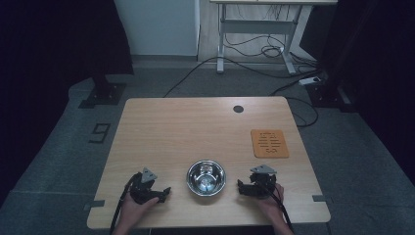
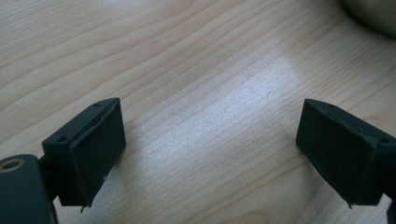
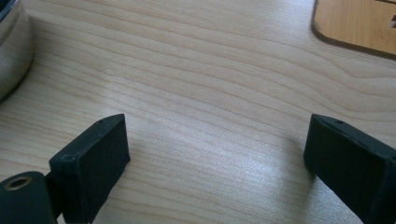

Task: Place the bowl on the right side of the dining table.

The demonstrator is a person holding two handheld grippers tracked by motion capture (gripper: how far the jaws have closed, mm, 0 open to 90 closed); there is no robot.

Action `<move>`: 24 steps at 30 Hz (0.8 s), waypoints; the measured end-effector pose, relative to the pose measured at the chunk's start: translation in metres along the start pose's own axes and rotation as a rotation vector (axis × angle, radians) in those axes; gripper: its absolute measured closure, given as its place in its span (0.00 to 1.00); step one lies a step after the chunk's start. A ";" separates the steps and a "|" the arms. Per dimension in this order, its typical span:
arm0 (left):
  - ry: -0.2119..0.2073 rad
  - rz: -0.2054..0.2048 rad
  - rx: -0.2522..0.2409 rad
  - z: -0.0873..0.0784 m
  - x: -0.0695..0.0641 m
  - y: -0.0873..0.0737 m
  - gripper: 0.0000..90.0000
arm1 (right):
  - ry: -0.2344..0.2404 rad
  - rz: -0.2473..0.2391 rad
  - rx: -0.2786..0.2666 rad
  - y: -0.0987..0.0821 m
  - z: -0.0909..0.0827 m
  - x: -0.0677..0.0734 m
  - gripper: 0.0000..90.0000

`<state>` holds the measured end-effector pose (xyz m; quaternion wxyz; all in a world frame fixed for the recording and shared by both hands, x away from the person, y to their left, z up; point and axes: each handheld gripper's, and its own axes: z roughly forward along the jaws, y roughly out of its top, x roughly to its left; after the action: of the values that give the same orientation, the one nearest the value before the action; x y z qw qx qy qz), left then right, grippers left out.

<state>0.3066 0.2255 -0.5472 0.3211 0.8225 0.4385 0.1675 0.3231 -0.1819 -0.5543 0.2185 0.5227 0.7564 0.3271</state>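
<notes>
Jaws: both grippers spread wide, nothing between them.
Left gripper [image 1: 164,192]: resting on the tabletop [image 1: 186,132], left of the steel bowl [image 1: 206,176].
Right gripper [image 1: 241,186]: right of the bowl, cork coaster [image 1: 269,143] beyond.
Advice: approach the rim squarely; polished steel slips.

Bowl [image 3: 11,46] and orange mat [image 3: 359,23] edge-cropped.

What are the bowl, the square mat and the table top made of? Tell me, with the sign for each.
Bowl: apparently polished metal, likely steel; its inside mirrors the light. Square mat: orange-brown, flat and matte with dark slots or marks, perhaps cork or thin wood; too small to settle. Table: pale wood or a wood-look laminate with a soft sheen; long grain lines show in both gripper views.
</notes>
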 end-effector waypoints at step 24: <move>-0.003 0.004 0.011 0.004 0.001 0.004 0.04 | 0.113 0.051 -0.106 0.014 -0.030 -0.001 0.15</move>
<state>0.3114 0.2235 -0.5475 0.3170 0.8252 0.4376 0.1646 0.3123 -0.1878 -0.5232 0.1946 0.5101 0.7355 0.4012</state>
